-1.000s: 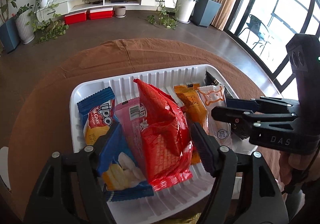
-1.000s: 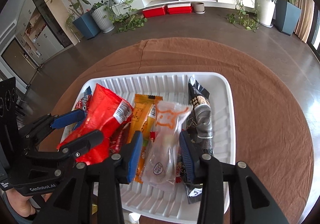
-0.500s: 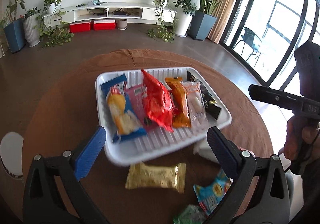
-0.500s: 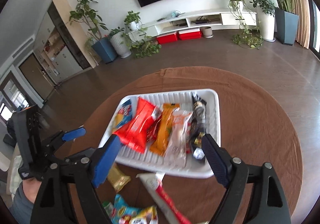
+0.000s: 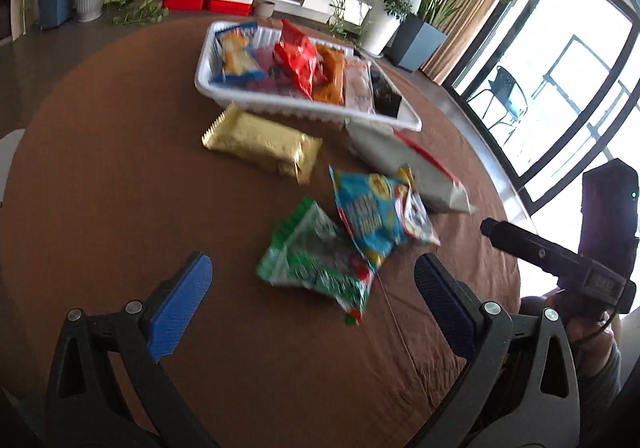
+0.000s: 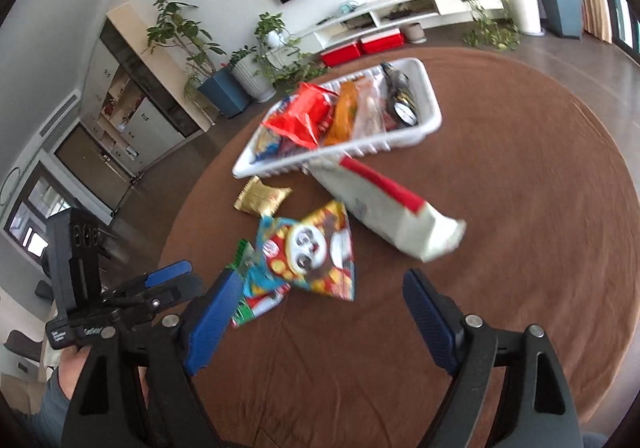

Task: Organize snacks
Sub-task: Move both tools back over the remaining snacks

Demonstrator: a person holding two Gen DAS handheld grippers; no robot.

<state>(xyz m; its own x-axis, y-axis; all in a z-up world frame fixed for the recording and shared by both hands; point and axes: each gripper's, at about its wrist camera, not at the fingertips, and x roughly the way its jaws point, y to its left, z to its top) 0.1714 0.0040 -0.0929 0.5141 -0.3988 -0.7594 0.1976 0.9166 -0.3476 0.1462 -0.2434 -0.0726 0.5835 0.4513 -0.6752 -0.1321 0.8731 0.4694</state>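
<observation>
Left hand-held gripper point(image 5: 312, 288): jaws wide apart, nothing between them, above the tabletop point(image 5: 120, 208).
Right hand-held gripper point(image 6: 320, 312): spread too, empty.
Loose packets: green packet point(image 5: 316, 264), blue packet point(image 5: 372, 216), gold packet point(image 5: 262, 146), white pouch point(image 5: 408, 164) lie beside the tray point(image 5: 304, 110).
Handling: likely light, crinkly, slippery film; pinch across the flat middle.

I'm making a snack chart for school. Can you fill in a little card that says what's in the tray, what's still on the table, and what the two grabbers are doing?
tray: white tray on the brown tablecloth, packets standing in a row inside
in tray: red packet, orange packet, others
outside tray: gold packet, white and red bag, blue cartoon packet, green packet
left gripper: open, holding nothing
right gripper: open, holding nothing
overlap: blue cartoon packet lies partly over the green packet
</observation>
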